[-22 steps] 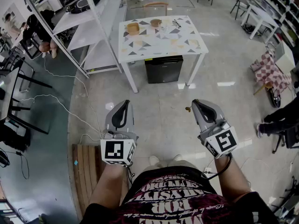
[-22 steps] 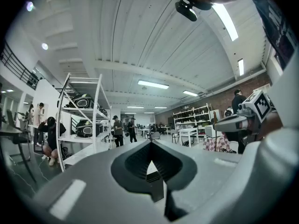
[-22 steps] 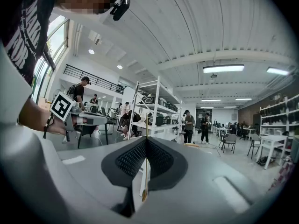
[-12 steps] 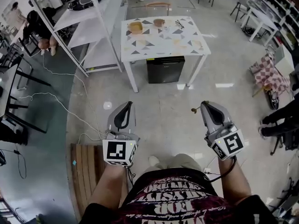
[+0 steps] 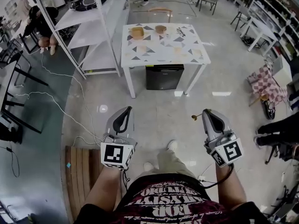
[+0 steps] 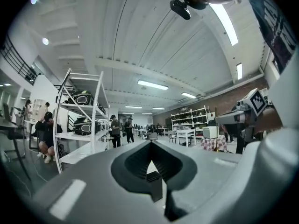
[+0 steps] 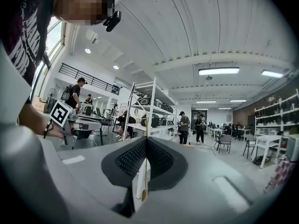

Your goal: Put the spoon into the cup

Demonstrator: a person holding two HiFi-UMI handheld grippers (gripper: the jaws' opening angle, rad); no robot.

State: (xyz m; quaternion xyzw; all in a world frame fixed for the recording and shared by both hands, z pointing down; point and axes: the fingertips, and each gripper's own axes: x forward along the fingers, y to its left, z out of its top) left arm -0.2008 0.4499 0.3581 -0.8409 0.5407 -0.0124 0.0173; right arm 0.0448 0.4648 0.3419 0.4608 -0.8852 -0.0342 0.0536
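The spoon (image 5: 194,117) is a small brown one; its bowl sticks out to the left of my right gripper (image 5: 205,112), which is shut on its handle. In the right gripper view the thin golden handle (image 7: 144,176) runs up between the closed jaws of the right gripper (image 7: 145,141). My left gripper (image 5: 127,110) is shut with nothing in it, and its jaws also meet in the left gripper (image 6: 150,146) view. Far ahead, a white patterned table (image 5: 187,55) carries two wooden cup-like vessels (image 5: 137,31) (image 5: 160,29). Both grippers hang over bare floor, well short of the table.
A black box (image 5: 163,76) stands under the table. White shelving (image 5: 88,17) runs along the left, with cables (image 5: 60,108) trailing on the floor. A wooden pallet (image 5: 81,171) lies by my left side. A checkered chair (image 5: 264,78) and a person's legs (image 5: 280,125) are at the right.
The table has come closer in the head view. Both grippers sit lower in the frame, and one foot has stepped forward. The spoon stays in the right gripper.
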